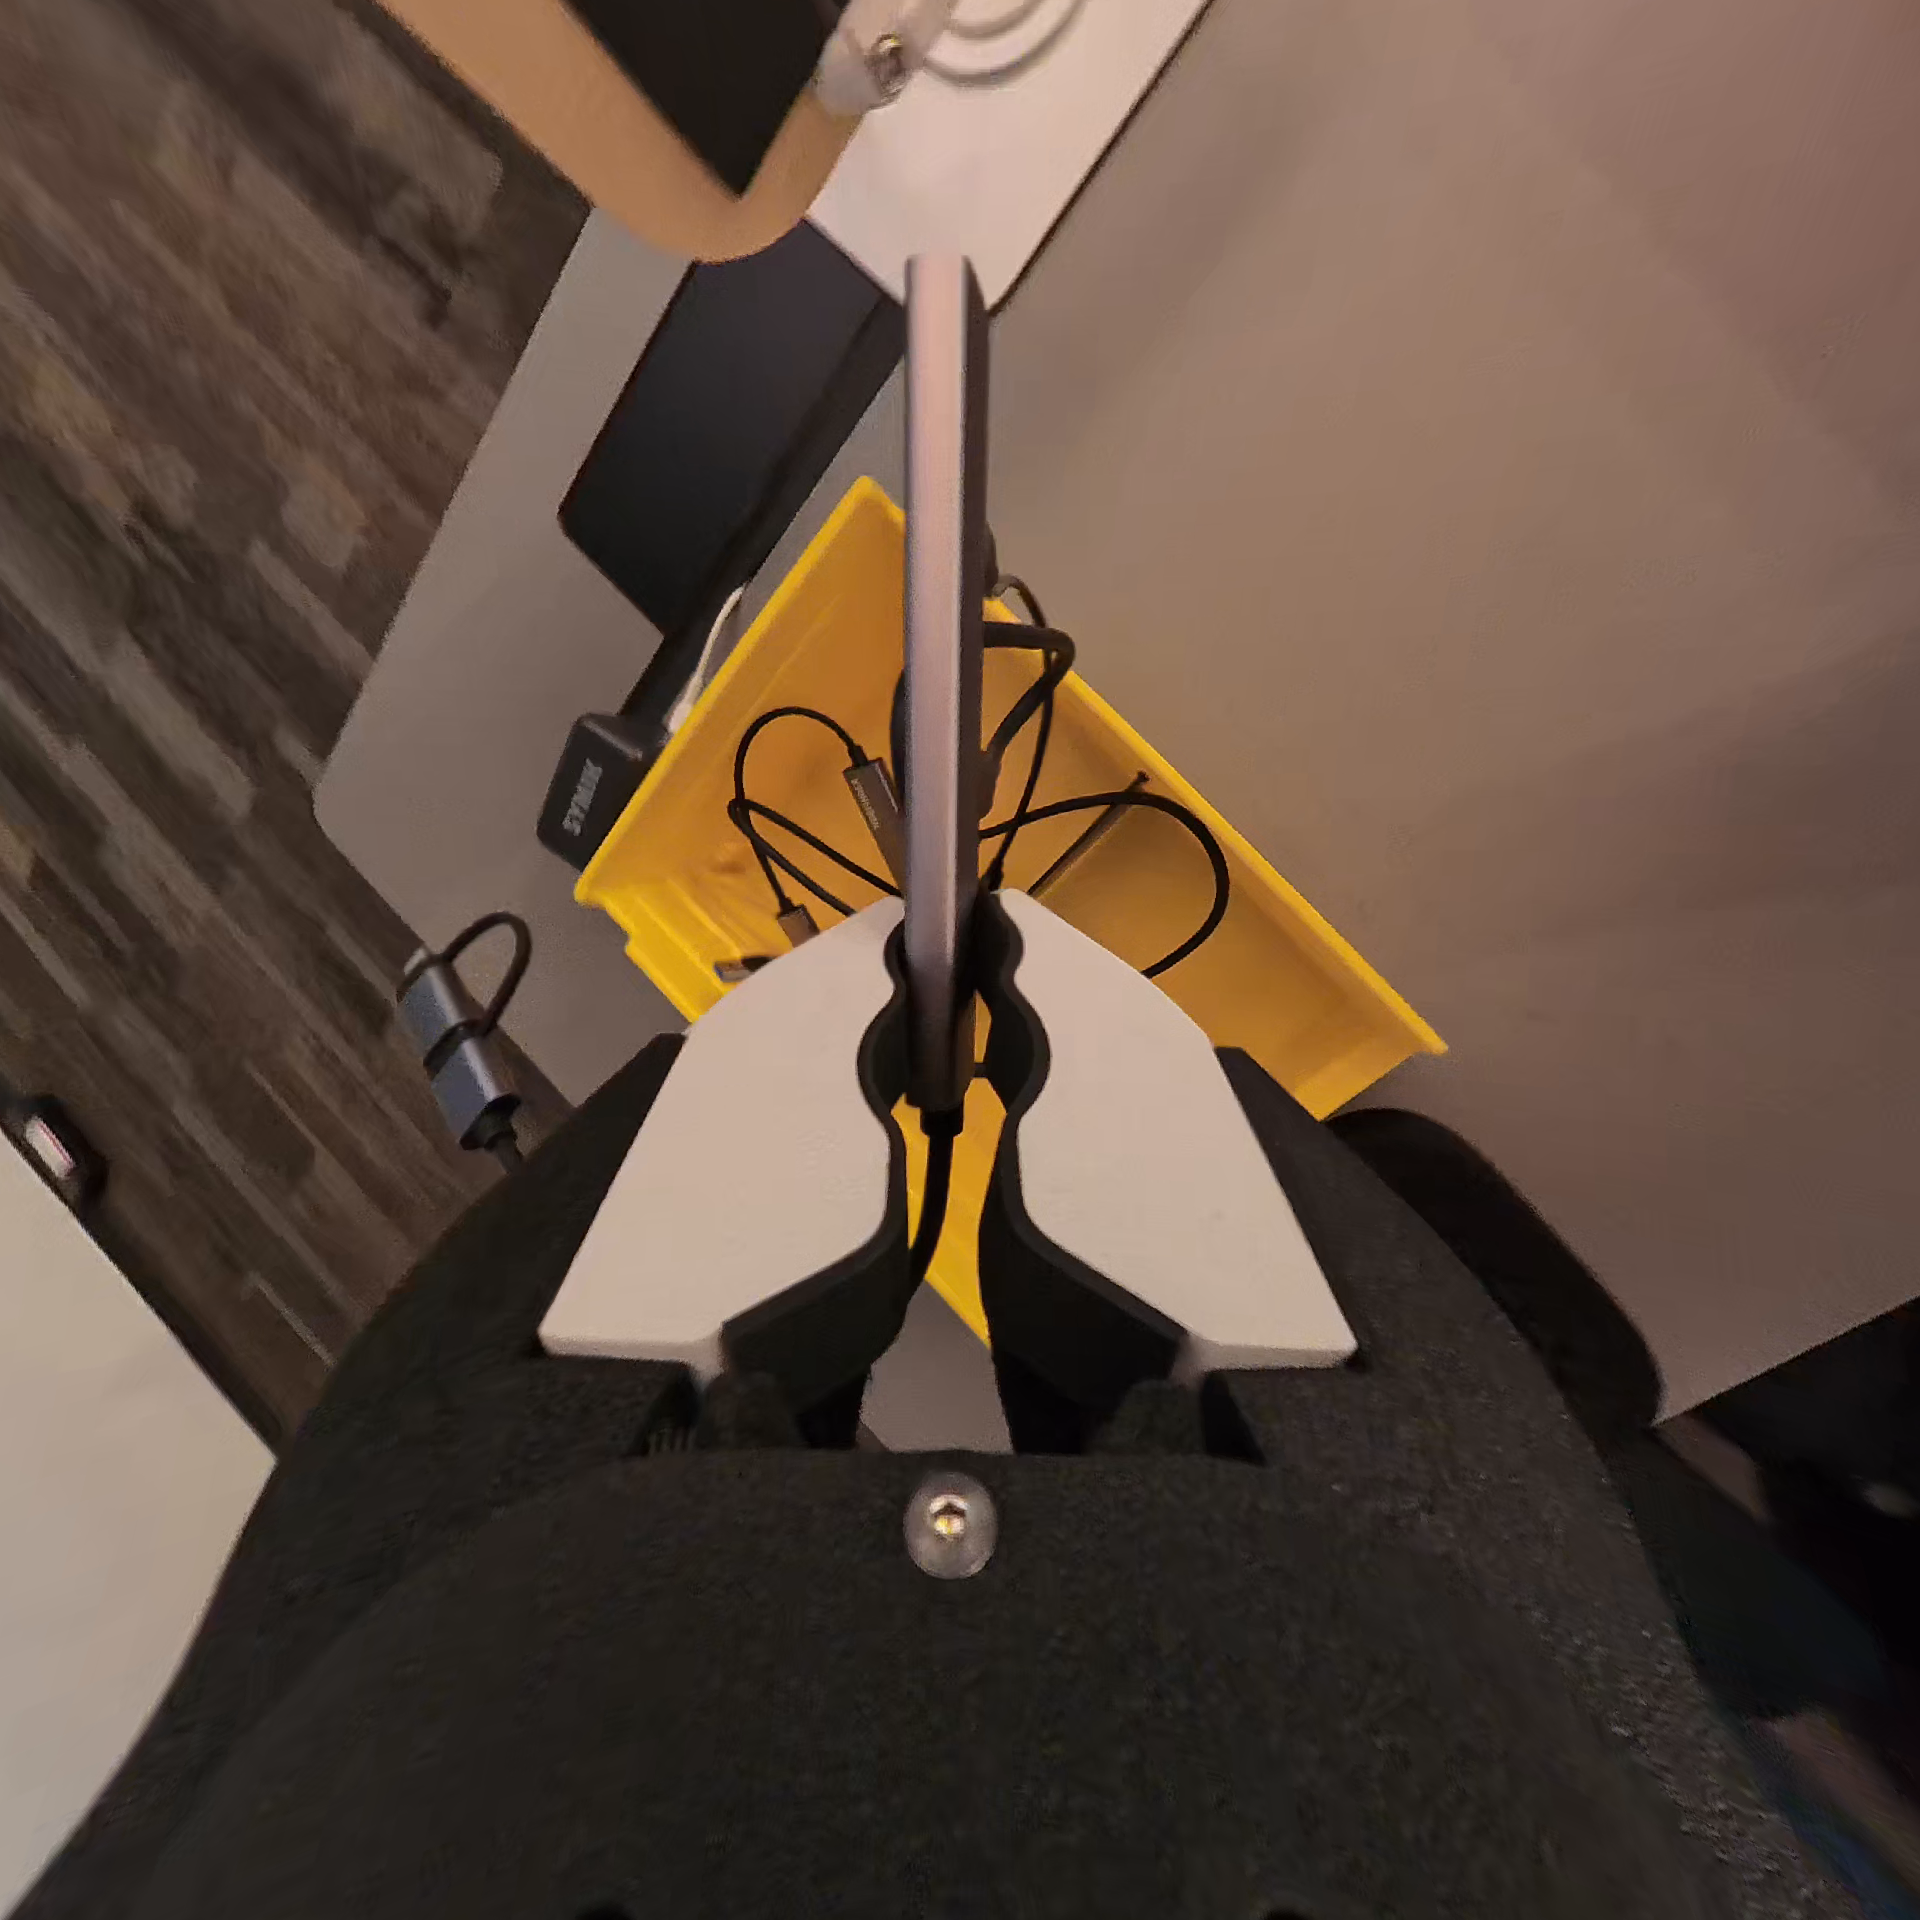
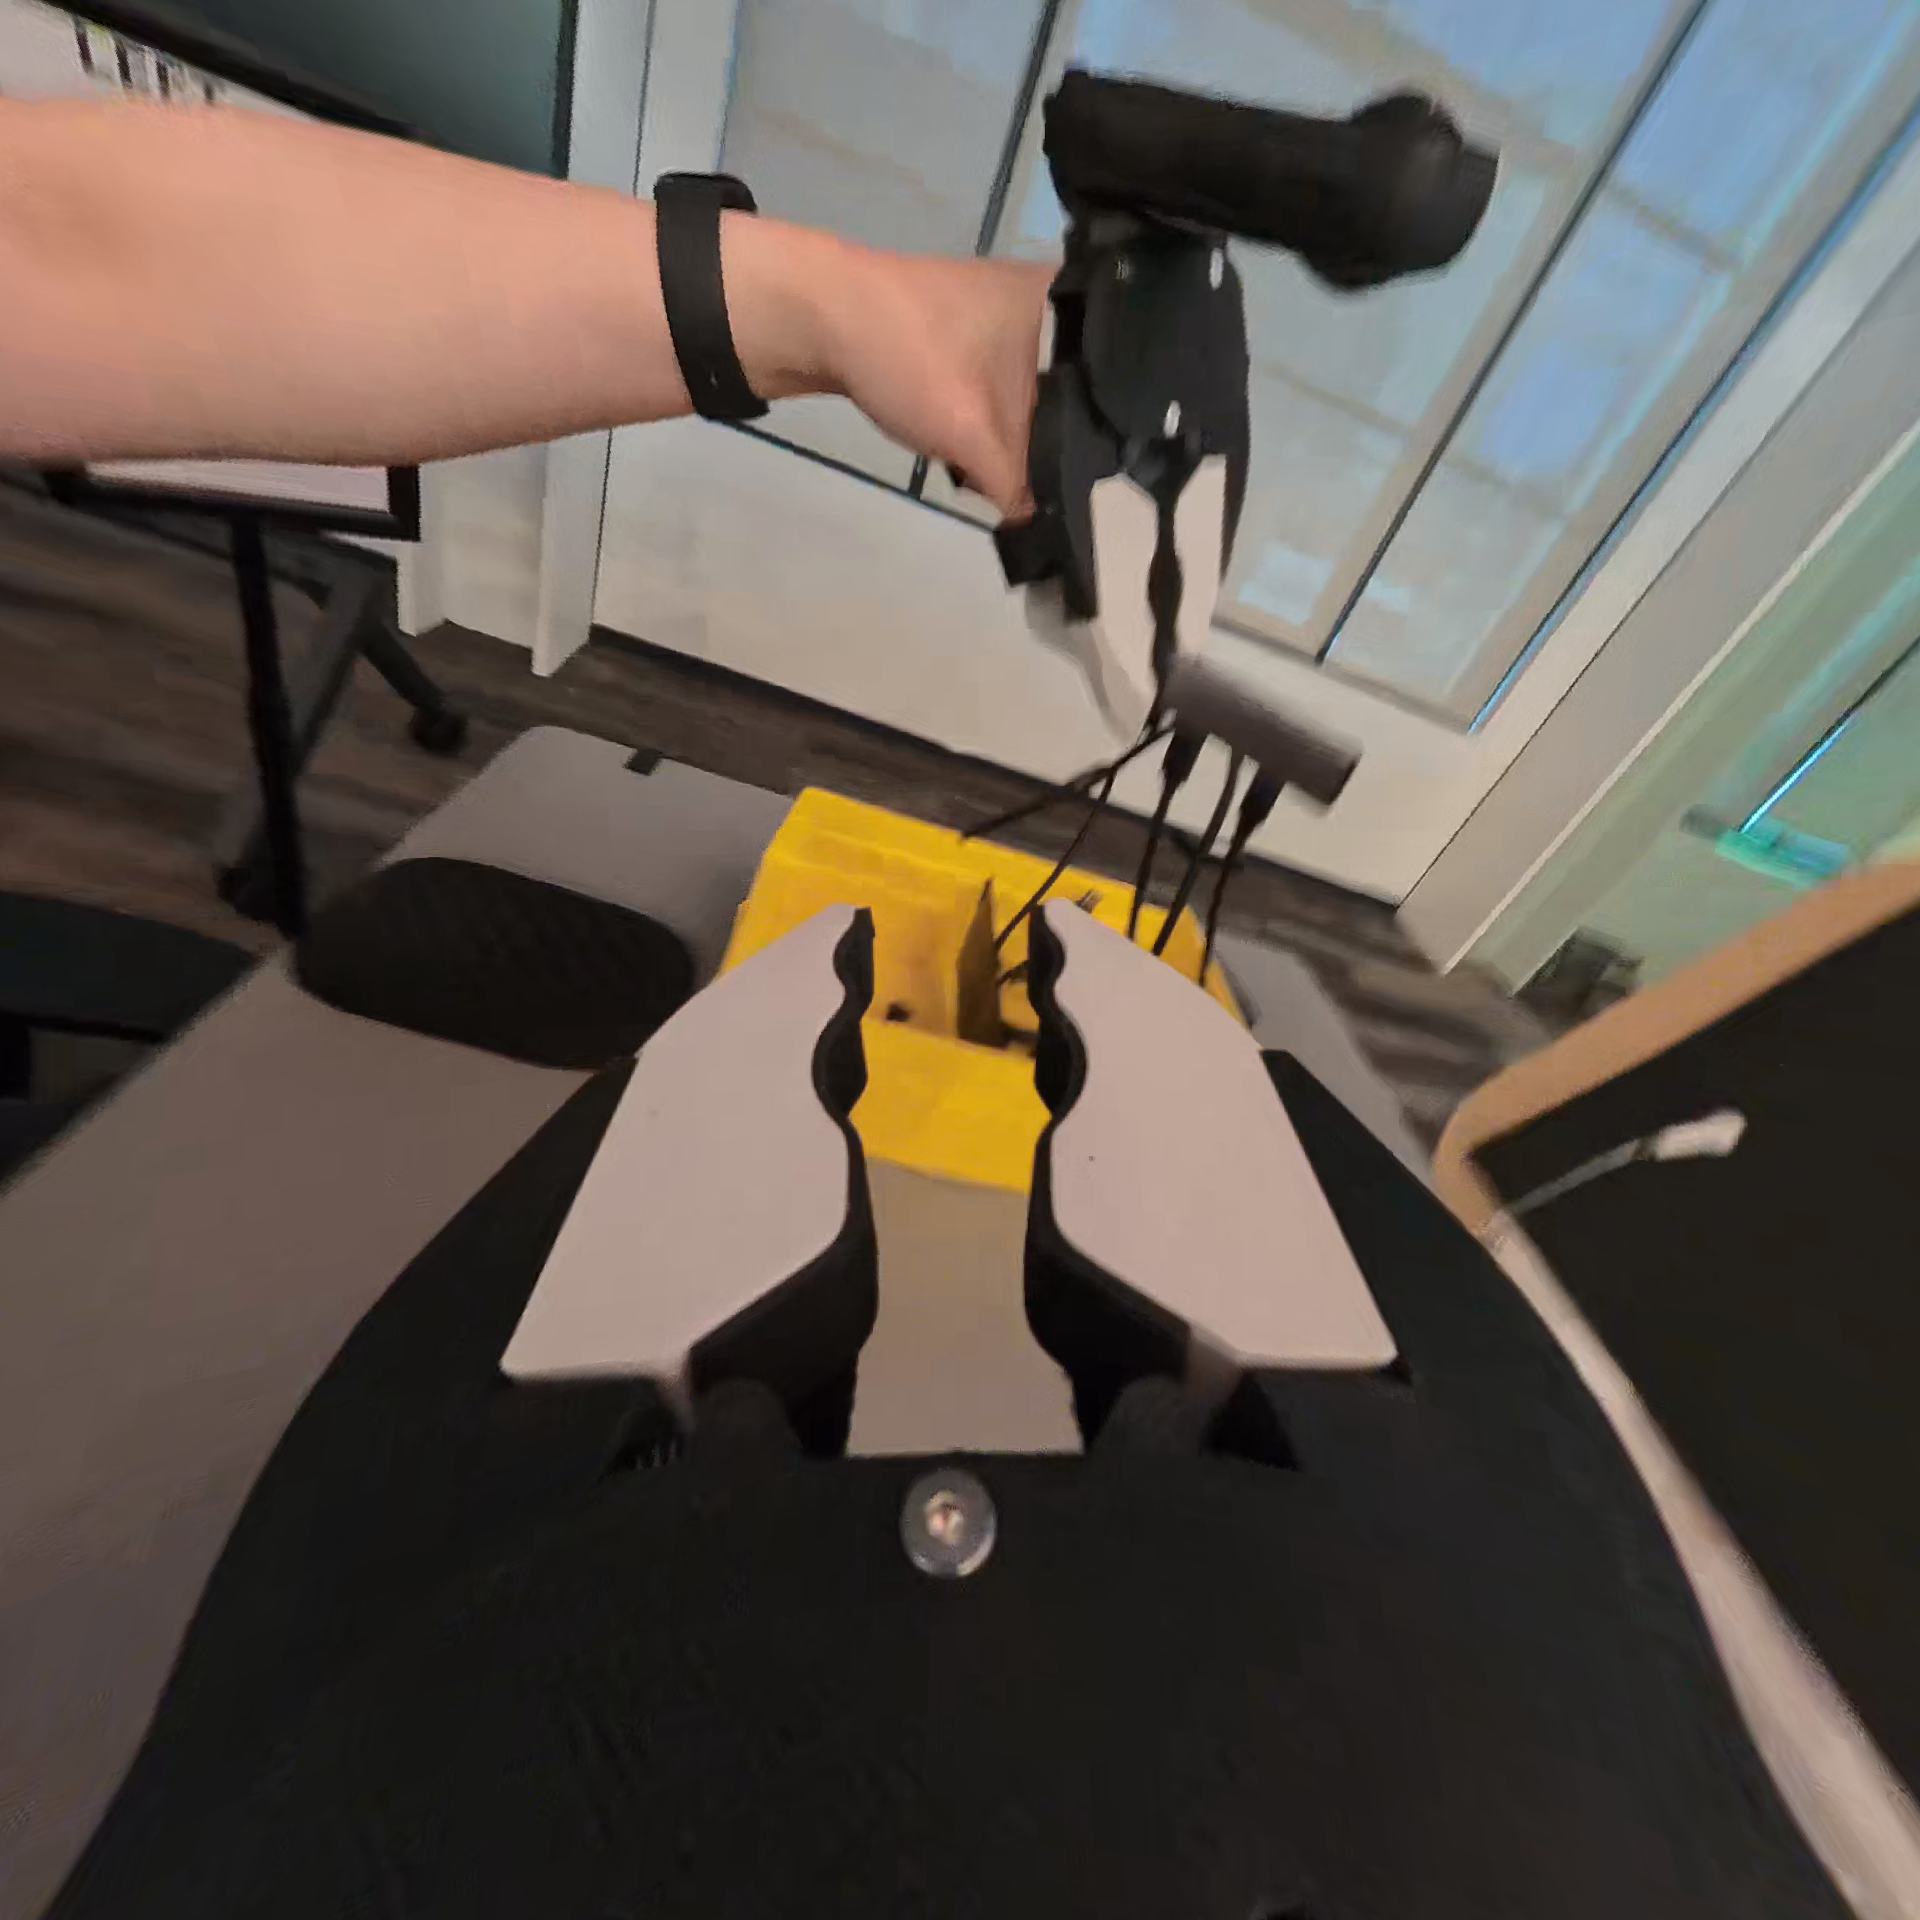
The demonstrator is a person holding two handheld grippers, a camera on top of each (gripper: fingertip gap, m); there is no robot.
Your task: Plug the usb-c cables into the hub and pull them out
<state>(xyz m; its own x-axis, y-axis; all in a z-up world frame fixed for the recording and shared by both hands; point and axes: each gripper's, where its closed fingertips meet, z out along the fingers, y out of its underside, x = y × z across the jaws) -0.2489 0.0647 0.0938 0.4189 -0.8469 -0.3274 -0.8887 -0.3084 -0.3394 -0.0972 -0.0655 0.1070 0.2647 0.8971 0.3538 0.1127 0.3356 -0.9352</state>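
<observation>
My left gripper (image 1: 943,914) is shut on one end of a slim grey hub (image 1: 940,571), seen edge-on and held in the air above a yellow bin (image 1: 1299,935). Loose black cables (image 1: 790,821) with grey plugs lie in the bin. In the right wrist view the left gripper (image 2: 1143,665) holds the hub (image 2: 1262,727) high, and black cables (image 2: 1195,821) plugged into its underside hang down into the bin (image 2: 935,1122). My right gripper (image 2: 951,925) is open and empty, low over the table in front of the bin.
A person's forearm with a black wristband (image 2: 707,301) reaches across at the top. A second grey adapter (image 1: 457,1049) and a black charger (image 1: 597,774) lie near the table's edge. A black box (image 1: 727,436) lies beyond the bin. A tan-edged black board (image 2: 1714,1299) stands at right. There is about 20 centimetres between the tips of the two grippers. My right tips are about 50 centimetres from the black charger (image 1: 597,774), my left tips only 30 centimetres.
</observation>
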